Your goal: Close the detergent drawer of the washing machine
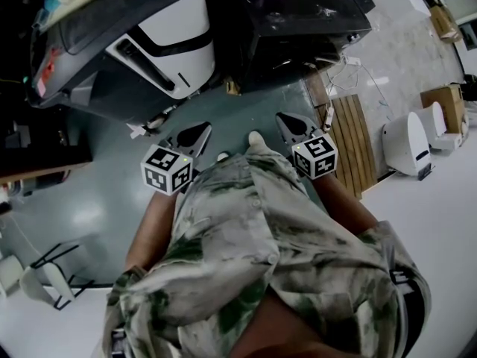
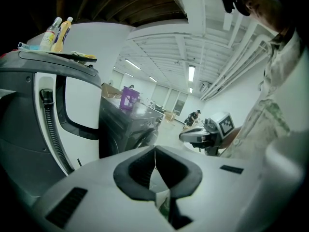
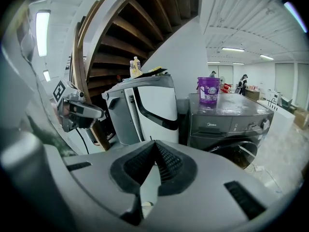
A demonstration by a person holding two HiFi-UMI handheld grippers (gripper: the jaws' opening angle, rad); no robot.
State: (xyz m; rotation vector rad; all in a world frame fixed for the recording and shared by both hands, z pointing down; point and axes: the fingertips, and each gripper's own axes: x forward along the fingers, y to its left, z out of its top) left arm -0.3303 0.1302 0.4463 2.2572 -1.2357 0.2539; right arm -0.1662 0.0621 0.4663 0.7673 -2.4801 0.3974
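The dark grey washing machine (image 3: 227, 124) stands ahead of my right gripper (image 3: 155, 143), with a purple detergent bottle (image 3: 208, 91) on its top. Its drawer panel (image 3: 210, 125) sits at the upper left of the front; I cannot tell whether it sticks out. In the head view the washing machine (image 1: 298, 13) is at the top, beyond both grippers. My left gripper (image 1: 195, 134) and right gripper (image 1: 292, 121) hang side by side over the green floor, apart from the machine. Both are shut with nothing between the pads. The left gripper (image 2: 155, 149) also faces the washing machine (image 2: 125, 124).
A white and grey appliance (image 1: 149, 43) stands left of the washer, with bottles (image 2: 58, 33) on top. A wooden pallet (image 1: 350, 144) and a white device (image 1: 406, 144) lie on the floor at the right. A wooden staircase (image 3: 125, 28) rises behind. People (image 3: 243, 82) stand far off.
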